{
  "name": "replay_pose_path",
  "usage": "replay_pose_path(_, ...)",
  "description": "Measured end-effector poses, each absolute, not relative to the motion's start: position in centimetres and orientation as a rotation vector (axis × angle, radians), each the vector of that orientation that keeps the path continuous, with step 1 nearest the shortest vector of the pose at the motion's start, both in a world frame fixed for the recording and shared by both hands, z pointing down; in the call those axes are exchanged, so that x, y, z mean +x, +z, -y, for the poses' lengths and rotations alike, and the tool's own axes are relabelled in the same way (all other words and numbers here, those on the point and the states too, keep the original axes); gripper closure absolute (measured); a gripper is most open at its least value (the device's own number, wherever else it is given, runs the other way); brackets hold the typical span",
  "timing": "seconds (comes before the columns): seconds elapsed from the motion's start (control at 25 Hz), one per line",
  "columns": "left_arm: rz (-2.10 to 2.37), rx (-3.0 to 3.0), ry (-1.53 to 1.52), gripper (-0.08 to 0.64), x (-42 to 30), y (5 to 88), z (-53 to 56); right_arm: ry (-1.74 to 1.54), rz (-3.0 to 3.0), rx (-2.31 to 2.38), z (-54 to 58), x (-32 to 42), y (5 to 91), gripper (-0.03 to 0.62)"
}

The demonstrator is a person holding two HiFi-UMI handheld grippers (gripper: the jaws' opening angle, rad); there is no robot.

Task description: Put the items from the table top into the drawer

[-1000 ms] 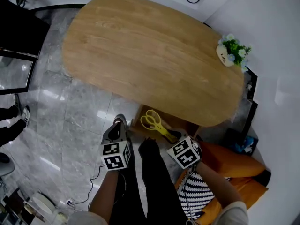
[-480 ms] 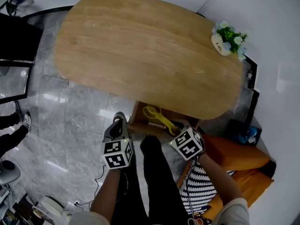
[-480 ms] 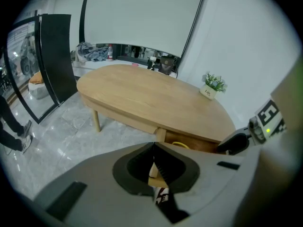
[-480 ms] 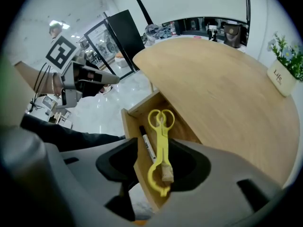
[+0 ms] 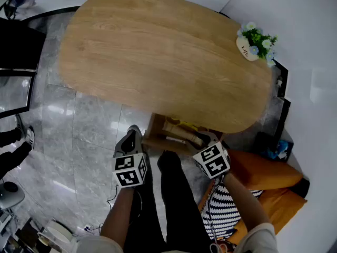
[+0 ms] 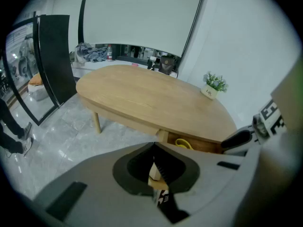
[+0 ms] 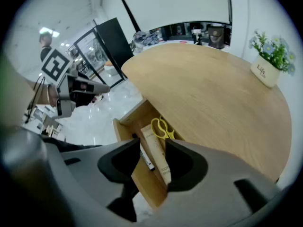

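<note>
The drawer [image 5: 158, 136] stands open under the near edge of the oval wooden table [image 5: 158, 57]. A beige tube [image 5: 181, 129] lies in it, and in the right gripper view the tube [image 7: 154, 148] rests beside yellow scissors [image 7: 162, 126] and a black marker [image 7: 146, 159]. My right gripper [image 7: 152, 144] hangs over the drawer. Its jaws have just been opening, then came in a little; they stand open and hold nothing. My left gripper [image 5: 132, 135] stays left of the drawer above the floor, fingertips together [image 6: 154, 148], nothing visibly held. A small plant pot [image 5: 255, 44] stands on the table's far right.
An orange seat [image 5: 263, 181] and a black-and-white striped cushion [image 5: 224, 215] lie to my right. Dark glass-fronted furniture [image 5: 21, 46] stands at the left, with someone's feet [image 5: 13, 141] on the grey marble floor. My own dark-trousered legs [image 5: 174, 204] are below the drawer.
The beige tube now lies in the drawer over the scissors, where it was not seen before. The right gripper has shifted slightly back from the drawer. The left gripper has stayed put.
</note>
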State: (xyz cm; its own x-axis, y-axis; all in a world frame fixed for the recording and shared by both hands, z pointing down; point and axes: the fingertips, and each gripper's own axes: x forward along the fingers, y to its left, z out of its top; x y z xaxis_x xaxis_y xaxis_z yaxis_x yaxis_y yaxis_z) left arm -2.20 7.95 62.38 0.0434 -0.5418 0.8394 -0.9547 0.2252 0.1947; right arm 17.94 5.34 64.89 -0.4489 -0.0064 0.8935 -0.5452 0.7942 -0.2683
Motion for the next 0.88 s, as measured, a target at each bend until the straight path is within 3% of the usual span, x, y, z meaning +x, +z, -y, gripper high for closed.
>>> replay_pose_path(0.4, 1.621, 1.548, 0.609, 0.552, -2.1, 50.5, -6.1, 1.005, 1.983, 0.912, -3.2, 20.4, 54.3, 0.483)
replay_pose_path(0.64, 1.652, 1.693, 0.569, 0.552, -0.3, 40.5, -2.8, 0.976, 2.004, 1.288, 0.7, 25.7, 43.4, 0.588)
replay_pose_path(0.88, 1.692, 1.834, 0.494, 0.552, 1.5, 30.4, -2.0, 0.905, 2.028, 1.609, 1.1, 31.6, 32.0, 0.597)
